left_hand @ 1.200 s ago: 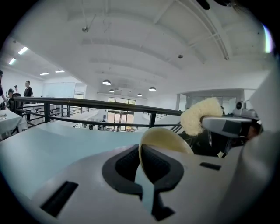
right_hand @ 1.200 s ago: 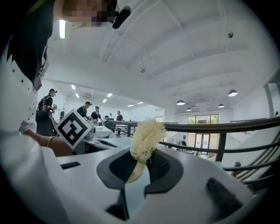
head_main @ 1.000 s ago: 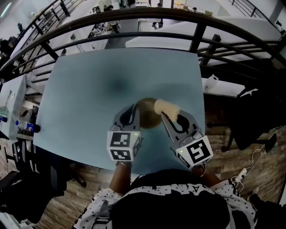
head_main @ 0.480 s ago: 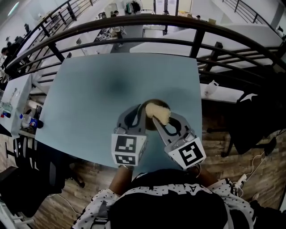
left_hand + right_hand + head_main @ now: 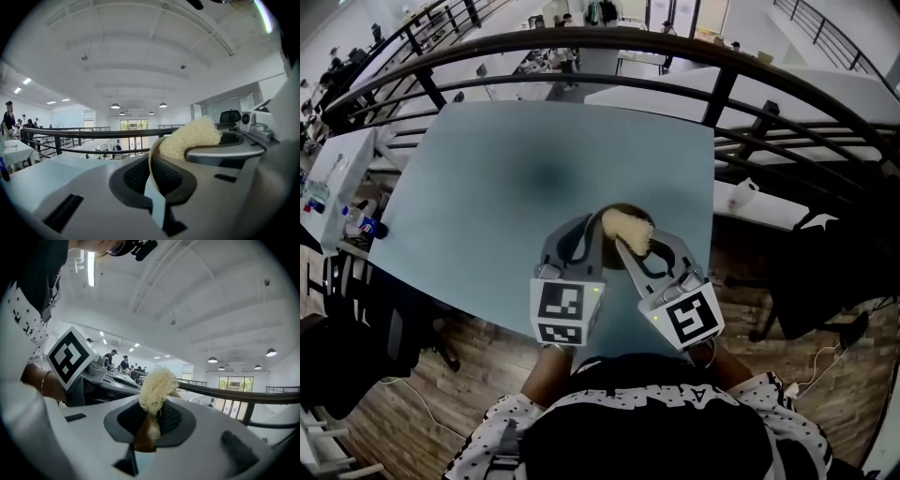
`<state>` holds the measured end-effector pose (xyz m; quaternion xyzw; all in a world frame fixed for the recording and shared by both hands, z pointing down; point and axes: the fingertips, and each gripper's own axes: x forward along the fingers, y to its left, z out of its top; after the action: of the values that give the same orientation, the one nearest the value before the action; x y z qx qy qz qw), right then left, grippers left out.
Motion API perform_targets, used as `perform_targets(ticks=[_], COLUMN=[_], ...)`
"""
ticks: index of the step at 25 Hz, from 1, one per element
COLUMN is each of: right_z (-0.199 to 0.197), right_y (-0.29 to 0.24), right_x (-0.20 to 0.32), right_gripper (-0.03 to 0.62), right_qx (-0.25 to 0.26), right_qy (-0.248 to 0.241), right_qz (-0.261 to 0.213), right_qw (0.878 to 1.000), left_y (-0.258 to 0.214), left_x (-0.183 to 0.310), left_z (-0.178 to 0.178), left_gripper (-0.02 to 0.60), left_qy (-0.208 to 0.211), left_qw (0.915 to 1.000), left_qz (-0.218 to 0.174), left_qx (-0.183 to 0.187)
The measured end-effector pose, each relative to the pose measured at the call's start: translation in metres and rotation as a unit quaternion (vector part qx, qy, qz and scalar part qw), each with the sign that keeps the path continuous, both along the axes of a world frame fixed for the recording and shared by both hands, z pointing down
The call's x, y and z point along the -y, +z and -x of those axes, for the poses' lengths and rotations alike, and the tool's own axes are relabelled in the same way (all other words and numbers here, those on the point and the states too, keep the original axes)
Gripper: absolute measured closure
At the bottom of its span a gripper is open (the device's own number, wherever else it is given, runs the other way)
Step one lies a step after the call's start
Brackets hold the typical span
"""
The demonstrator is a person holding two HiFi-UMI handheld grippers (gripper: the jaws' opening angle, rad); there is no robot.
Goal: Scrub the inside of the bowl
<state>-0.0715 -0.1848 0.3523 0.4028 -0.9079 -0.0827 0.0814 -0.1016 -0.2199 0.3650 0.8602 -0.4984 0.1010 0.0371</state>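
Left gripper (image 5: pixel 584 242) fingers (image 5: pixel 93 187) clamp bowl (image 5: pixel 150 164) rim; right gripper (image 5: pixel 642 255) fingers (image 5: pixel 89 432) clamp scrubber (image 5: pixel 154 385); table (image 5: pixel 506 187) below, railing (image 5: pixel 581 42) beyond.

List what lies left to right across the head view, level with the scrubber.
Bottles → left gripper → loofah scrubber → black chair. The bowl and right gripper overlap the scrubber, so they are left out.

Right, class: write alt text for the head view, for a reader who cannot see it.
Seen from above, two hand-held tools meet over a pale blue table: the left tool clamps the rim of a brown bowl, and the right tool holds a cream fibrous scrubber over it. A dark railing curves beyond the table.
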Motion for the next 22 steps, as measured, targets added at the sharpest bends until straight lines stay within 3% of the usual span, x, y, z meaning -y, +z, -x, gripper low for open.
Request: perform_targets(ticks=[6, 14, 22], right_z=[-0.016, -0.038, -0.058], right_y=[0.007, 0.011, 0.004], right_x=[-0.003, -0.002, -0.005], right_gripper=[0.534, 0.534, 0.536], right_qx=[-0.059, -0.064, -0.041], right_qy=[-0.017, -0.021, -0.013], right_qz=[0.011, 0.027, 0.033], right_qw=[0.998, 0.997, 0.999], left_y=[-0.004, -0.017, -0.022], left_x=[-0.009, -0.021, -0.028], left_z=[-0.017, -0.053, -0.072], left_gripper=[0.558, 0.558, 0.558], left_qy=[-0.020, -0.026, -0.031], left_qw=[0.9995, 0.9931, 0.9894], left_qz=[-0.012, -0.065, -0.078], left_qx=[0.021, 0.094, 0.118])
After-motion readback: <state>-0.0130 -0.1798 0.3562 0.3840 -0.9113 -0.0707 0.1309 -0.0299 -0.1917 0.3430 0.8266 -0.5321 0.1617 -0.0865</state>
